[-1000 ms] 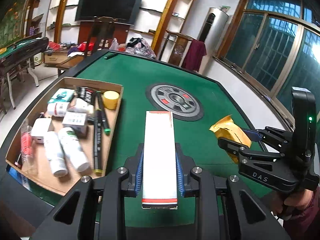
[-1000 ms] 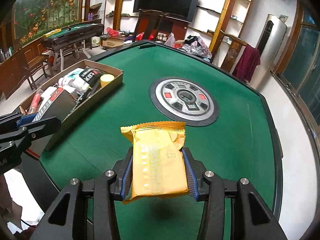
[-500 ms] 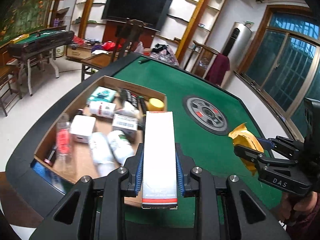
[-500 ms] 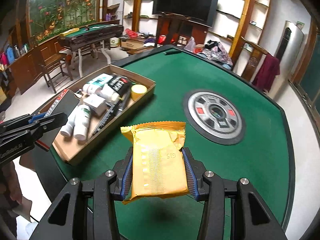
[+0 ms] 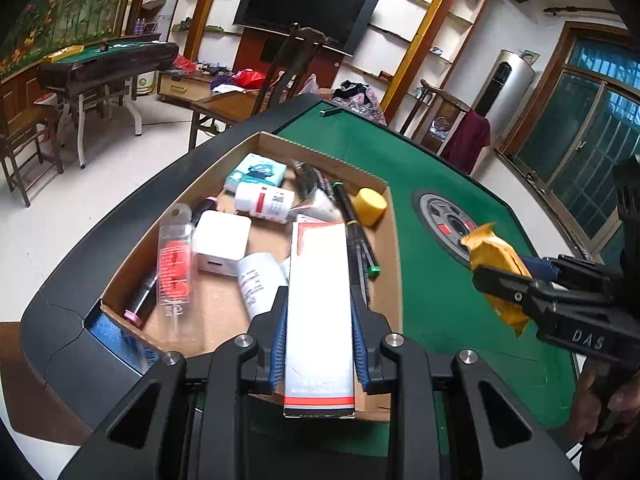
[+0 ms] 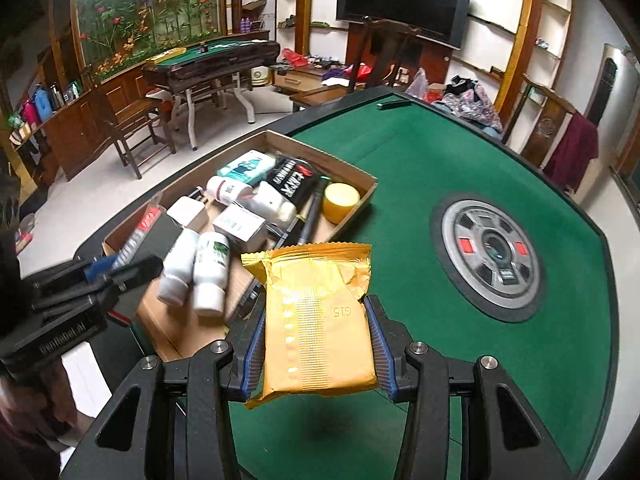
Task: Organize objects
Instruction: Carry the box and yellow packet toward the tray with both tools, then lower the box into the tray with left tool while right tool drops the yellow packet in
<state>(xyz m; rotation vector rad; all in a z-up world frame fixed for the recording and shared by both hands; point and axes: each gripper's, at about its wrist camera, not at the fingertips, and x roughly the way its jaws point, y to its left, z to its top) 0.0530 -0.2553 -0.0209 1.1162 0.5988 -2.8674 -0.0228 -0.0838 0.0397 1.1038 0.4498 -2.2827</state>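
My left gripper [image 5: 319, 316] is shut on a long white box with a red stripe [image 5: 318, 300] and holds it over the near right part of the cardboard tray [image 5: 394, 240]. My right gripper [image 6: 316, 320] is shut on a yellow foil packet [image 6: 316, 312], held above the green table [image 6: 400, 168] beside the tray [image 6: 368, 184]. The packet also shows in the left wrist view [image 5: 496, 264], right of the tray. The left gripper shows in the right wrist view [image 6: 116, 268] with the box [image 6: 140, 232] over the tray's near end.
The tray holds white bottles [image 6: 208, 272], a yellow cylinder [image 5: 370, 204], a white cube charger [image 5: 220, 242], a clear tube with red contents [image 5: 174, 264], dark markers [image 5: 360, 240] and small boxes. A round grey hub [image 6: 488, 248] sits mid-table. Chairs and another table stand beyond.
Both grippers have swung left toward the tray. The white box has gone from over the green felt to over the tray. The yellow packet has come close to the tray's right side.
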